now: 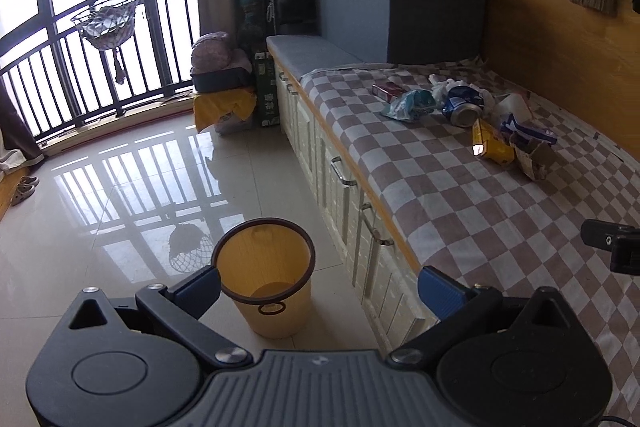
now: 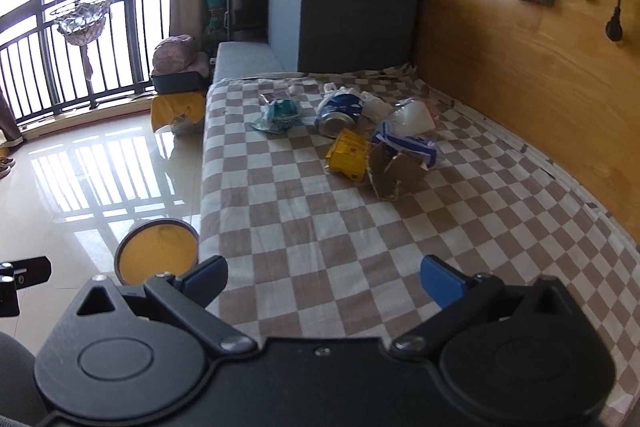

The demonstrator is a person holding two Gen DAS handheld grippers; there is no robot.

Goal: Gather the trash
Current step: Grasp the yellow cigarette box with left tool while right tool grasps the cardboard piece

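Observation:
A heap of trash lies on the checked cloth (image 2: 320,227) over the bench: a crushed blue can (image 2: 338,113), a yellow carton (image 2: 348,155), torn cardboard (image 2: 394,173), a teal wrapper (image 2: 278,113), a blue-and-white packet (image 2: 408,143) and a clear plastic cup (image 2: 412,115). In the left wrist view the can (image 1: 464,107), the yellow carton (image 1: 492,143) and a red box (image 1: 386,91) show far ahead. A yellow bin (image 1: 266,279) stands on the floor by the bench; its rim (image 2: 156,255) shows at left. My left gripper (image 1: 320,291) is open above the bin. My right gripper (image 2: 324,279) is open over the cloth, well short of the heap.
A grey storage box (image 2: 344,11) with cartons on top stands at the bench's far end. The bench front has white drawers (image 1: 340,179) with metal handles. Glossy tile floor (image 1: 120,187) runs to a railed window (image 1: 80,27). A wood-panelled wall (image 2: 540,87) borders the right side.

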